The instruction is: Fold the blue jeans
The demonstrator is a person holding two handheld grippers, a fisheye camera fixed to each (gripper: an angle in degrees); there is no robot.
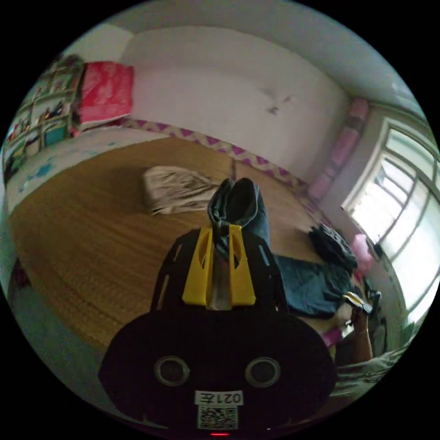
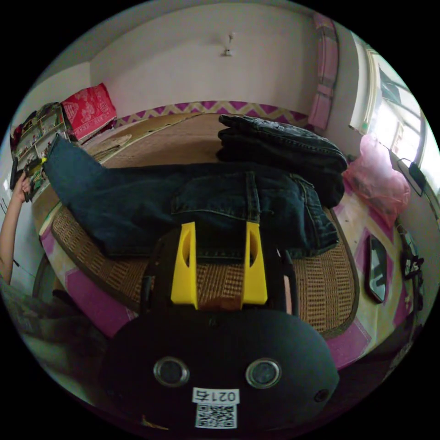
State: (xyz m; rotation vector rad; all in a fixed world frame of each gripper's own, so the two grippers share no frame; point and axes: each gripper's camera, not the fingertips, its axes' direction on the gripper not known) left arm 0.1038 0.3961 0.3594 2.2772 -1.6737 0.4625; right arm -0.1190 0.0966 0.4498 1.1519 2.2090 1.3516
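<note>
The blue jeans (image 2: 192,201) lie sideways across a woven mat (image 2: 316,284), waist end near me and legs running off to the left. In the right gripper view my right gripper (image 2: 220,227) stands open, its yellow jaws wide apart over the jeans' near edge. At the far left a hand holds the left gripper (image 2: 34,167) up with the leg end lifted off the mat. In the left gripper view my left gripper (image 1: 222,229) is shut on a bunched leg end of the jeans (image 1: 238,201). The rest of the denim trails down towards the right gripper (image 1: 355,300).
A stack of folded dark jeans (image 2: 279,142) sits just behind the blue pair. To the right are a pink plastic bag (image 2: 376,178) and a dark flat device (image 2: 376,268). A folded beige garment (image 1: 176,188) lies on the mat, with a red cushion (image 1: 105,89) and shelves (image 1: 41,114) beyond.
</note>
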